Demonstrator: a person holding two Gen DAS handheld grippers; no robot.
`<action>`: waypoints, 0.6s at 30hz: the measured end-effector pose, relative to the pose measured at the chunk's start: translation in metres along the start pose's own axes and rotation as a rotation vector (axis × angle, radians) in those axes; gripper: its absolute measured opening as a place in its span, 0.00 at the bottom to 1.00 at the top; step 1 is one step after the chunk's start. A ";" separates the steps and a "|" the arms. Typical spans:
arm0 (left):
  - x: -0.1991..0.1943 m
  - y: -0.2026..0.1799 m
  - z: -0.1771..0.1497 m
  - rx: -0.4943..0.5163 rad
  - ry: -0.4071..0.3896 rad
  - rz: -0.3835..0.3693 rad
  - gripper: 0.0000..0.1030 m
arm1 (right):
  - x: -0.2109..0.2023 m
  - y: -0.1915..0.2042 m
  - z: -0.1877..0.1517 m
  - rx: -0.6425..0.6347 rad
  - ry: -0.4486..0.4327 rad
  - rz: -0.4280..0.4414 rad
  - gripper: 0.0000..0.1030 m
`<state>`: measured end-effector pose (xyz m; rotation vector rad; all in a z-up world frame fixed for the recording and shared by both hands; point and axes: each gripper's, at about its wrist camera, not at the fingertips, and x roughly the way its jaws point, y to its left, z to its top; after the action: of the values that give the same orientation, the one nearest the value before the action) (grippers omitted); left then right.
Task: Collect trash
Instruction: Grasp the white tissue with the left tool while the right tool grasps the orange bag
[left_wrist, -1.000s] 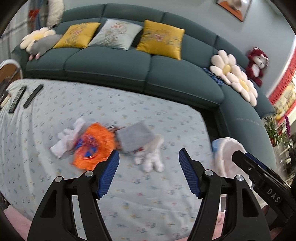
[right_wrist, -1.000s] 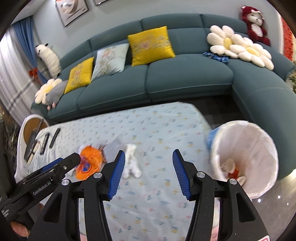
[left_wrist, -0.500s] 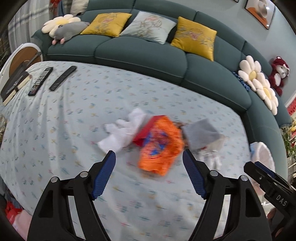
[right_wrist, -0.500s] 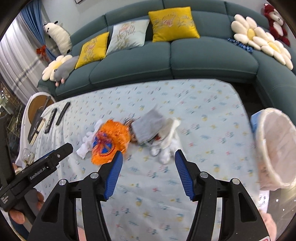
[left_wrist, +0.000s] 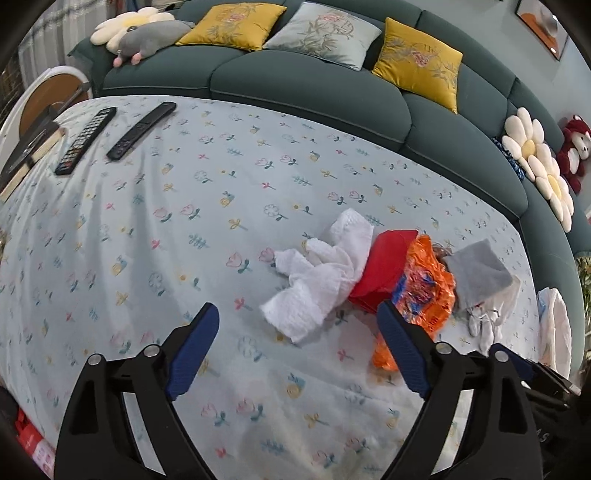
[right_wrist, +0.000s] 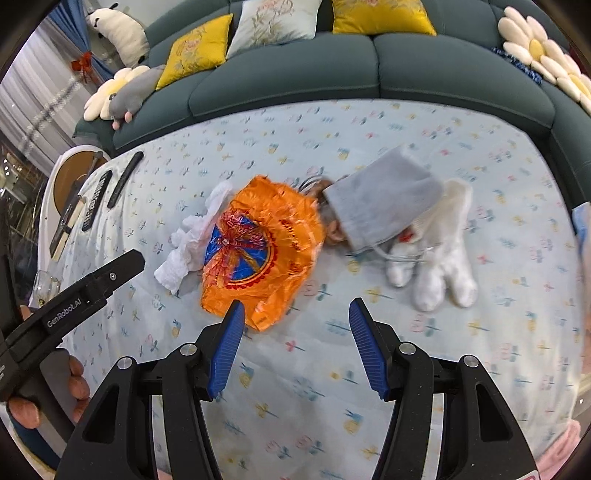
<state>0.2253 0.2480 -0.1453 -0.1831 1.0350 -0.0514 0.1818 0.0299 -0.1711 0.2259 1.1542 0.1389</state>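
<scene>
**Both grippers hanging over the trash pile, nothing picked up**

You're holding the left gripper (left_wrist: 295, 347) over the flowered tablecloth (left_wrist: 184, 229), and its jaws are opening right now, already spread really wide. Nothing is sitting between them except bare cloth; the crumpled white tissue (left_wrist: 321, 280) is lying just past the fingertips, a bit toward the right one. Tucked against the tissue is a red wrapper (left_wrist: 384, 266), and the orange plastic bag (left_wrist: 424, 291) is overlapping that, with your right fingertip showing in front of the bag's lower edge.

Your right gripper (right_wrist: 295, 343) is sitting at a medium gap, empty too. From that camera the orange plastic bag (right_wrist: 258, 251) is lying right above the left fingertip, the tip looking like it's just at the bag's edge, though I can't tell if it's touching. Further right a grey pouch (right_wrist: 380, 199) is resting on a white glove (right_wrist: 443, 258), both clear of the jaws.

The whole pile is bunched near the couch (left_wrist: 314, 81) side of the table. Two remotes (left_wrist: 110, 136) are lying well apart from it at the far left. A sliver of the white-lined trash bin (left_wrist: 554, 332) is peeking in at the right edge.
</scene>
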 end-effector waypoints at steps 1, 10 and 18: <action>0.005 0.000 0.002 0.006 0.002 -0.002 0.83 | 0.007 0.003 0.002 0.006 0.004 -0.001 0.60; 0.053 0.004 0.011 -0.009 0.069 -0.050 0.73 | 0.057 0.008 0.011 0.066 0.059 -0.020 0.64; 0.063 0.004 0.000 -0.010 0.111 -0.115 0.24 | 0.068 0.013 0.012 0.048 0.048 -0.038 0.37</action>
<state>0.2571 0.2442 -0.2001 -0.2510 1.1347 -0.1626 0.2200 0.0569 -0.2240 0.2441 1.2095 0.0840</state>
